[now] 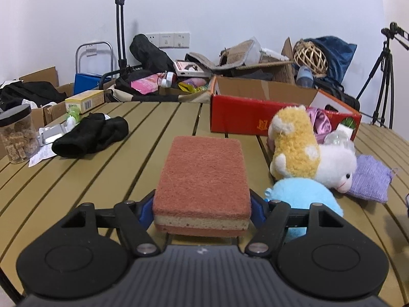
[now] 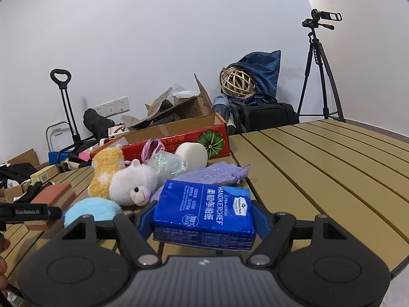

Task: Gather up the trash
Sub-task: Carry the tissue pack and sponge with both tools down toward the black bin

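I have the left gripper (image 1: 202,211) closed on the near end of the sponge (image 1: 203,179), jaws about half open and pressing its two sides; its long axis runs straight ahead from the jaws. The right gripper (image 2: 204,220) clamps a blue tissue pack (image 2: 204,211) the same way, jaws fairly wide. Both sit low over the slatted table (image 2: 319,168). The red cardboard box (image 1: 237,120) lies ahead, right of the sponge, and I judge the left hand is nearer to it
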`<state>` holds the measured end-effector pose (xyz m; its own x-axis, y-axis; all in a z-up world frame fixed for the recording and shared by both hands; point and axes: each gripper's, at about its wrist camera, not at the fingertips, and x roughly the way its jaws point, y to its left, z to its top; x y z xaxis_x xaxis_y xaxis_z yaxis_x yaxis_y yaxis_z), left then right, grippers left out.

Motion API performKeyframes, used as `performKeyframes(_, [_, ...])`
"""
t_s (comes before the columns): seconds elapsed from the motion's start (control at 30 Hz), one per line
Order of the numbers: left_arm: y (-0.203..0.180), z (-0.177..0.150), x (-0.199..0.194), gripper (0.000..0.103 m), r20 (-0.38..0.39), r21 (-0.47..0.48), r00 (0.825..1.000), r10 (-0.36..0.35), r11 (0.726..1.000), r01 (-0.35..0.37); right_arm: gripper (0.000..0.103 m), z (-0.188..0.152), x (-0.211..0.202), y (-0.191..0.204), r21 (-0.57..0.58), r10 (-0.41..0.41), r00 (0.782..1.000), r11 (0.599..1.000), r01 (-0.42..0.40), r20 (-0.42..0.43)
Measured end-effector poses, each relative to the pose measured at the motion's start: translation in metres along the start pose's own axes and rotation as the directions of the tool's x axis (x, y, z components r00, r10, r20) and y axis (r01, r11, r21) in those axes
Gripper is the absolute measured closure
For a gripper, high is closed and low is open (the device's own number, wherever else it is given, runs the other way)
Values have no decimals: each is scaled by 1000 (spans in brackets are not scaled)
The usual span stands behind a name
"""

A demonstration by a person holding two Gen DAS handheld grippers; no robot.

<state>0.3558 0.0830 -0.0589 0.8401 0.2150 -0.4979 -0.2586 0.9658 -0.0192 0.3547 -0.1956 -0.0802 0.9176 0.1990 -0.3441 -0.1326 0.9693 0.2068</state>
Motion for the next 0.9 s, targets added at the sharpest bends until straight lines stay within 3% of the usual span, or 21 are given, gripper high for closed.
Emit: performKeyframes(0.9, [5,-26,-81,32,115,22,987,-116,993,114,29,-13,-49,27,-121,64,997,991,-58,46])
